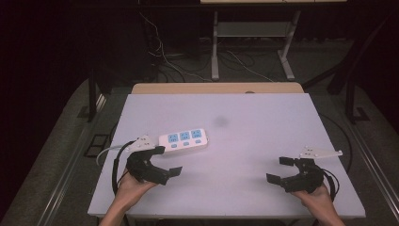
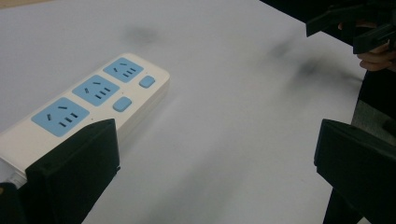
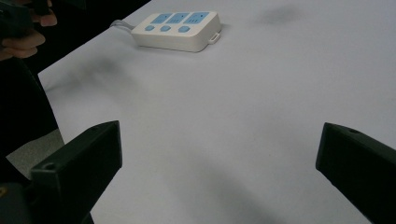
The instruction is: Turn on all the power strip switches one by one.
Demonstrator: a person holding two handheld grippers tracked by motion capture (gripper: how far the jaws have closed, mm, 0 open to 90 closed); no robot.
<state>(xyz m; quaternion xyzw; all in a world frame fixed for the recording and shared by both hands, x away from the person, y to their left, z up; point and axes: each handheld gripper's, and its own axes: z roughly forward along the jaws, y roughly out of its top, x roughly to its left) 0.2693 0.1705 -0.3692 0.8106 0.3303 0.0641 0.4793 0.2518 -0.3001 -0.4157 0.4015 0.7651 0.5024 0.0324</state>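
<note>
We read this as the very start of the work on the power strip [image 1: 184,139]: nothing is gripped yet, and both tools wait low over the desk [image 1: 254,141]. The strip, white with three blue sockets and a blue button beside each, lies flat on the desk, its white cord running off from the end away from the right gripper.

Our left gripper [image 1: 162,162] sits just beside the strip, on its near side, jaws spread wide and empty. In the left gripper view one jaw stands just in front of the strip's cord end [image 2: 79,109]; we cannot tell whether it touches the casing. Our right gripper [image 1: 281,170] is well apart from the strip, jaws likewise wide open, holding nothing, with only bare desk between them.

The next move, as we judge it, calls for the left gripper to swing its jaws around the strip's casing and close squarely across it.
</note>
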